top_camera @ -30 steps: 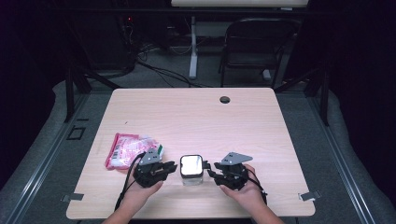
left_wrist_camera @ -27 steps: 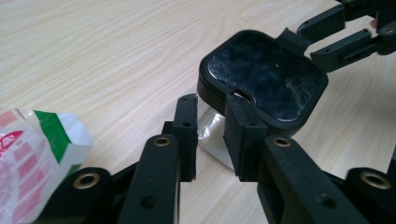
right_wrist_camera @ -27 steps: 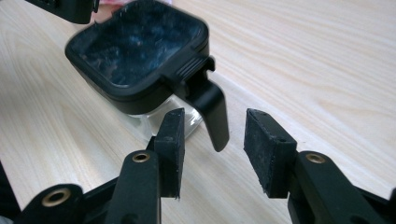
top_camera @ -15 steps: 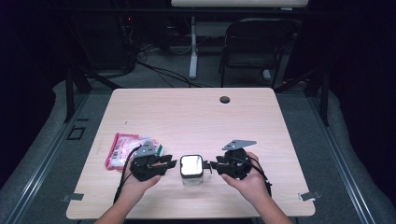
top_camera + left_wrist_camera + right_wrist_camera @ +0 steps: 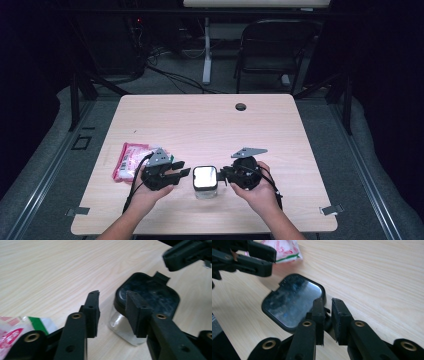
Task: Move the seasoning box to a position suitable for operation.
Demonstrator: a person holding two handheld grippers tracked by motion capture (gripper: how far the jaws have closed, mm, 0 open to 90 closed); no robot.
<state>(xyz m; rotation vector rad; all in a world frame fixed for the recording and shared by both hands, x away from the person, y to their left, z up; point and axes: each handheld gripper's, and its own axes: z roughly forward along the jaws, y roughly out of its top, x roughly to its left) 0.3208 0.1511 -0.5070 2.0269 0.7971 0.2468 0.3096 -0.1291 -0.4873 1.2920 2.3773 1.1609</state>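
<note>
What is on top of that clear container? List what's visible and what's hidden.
A black lid with a glossy centre panel covers the clear container, a small tab sticking out at one edge. The right gripper overlaps the lid's near rim. The lid hides whatever is inside.

In the left gripper view, the jar's (image 5: pixel 125 326) lower body hides behind the near jaw, and the packet (image 5: pixel 17 327) is cut off by the left edge. Its print is too blurred to read. In the right gripper view, the lid's (image 5: pixel 292 300) tab sits hidden behind the jaws.
</note>
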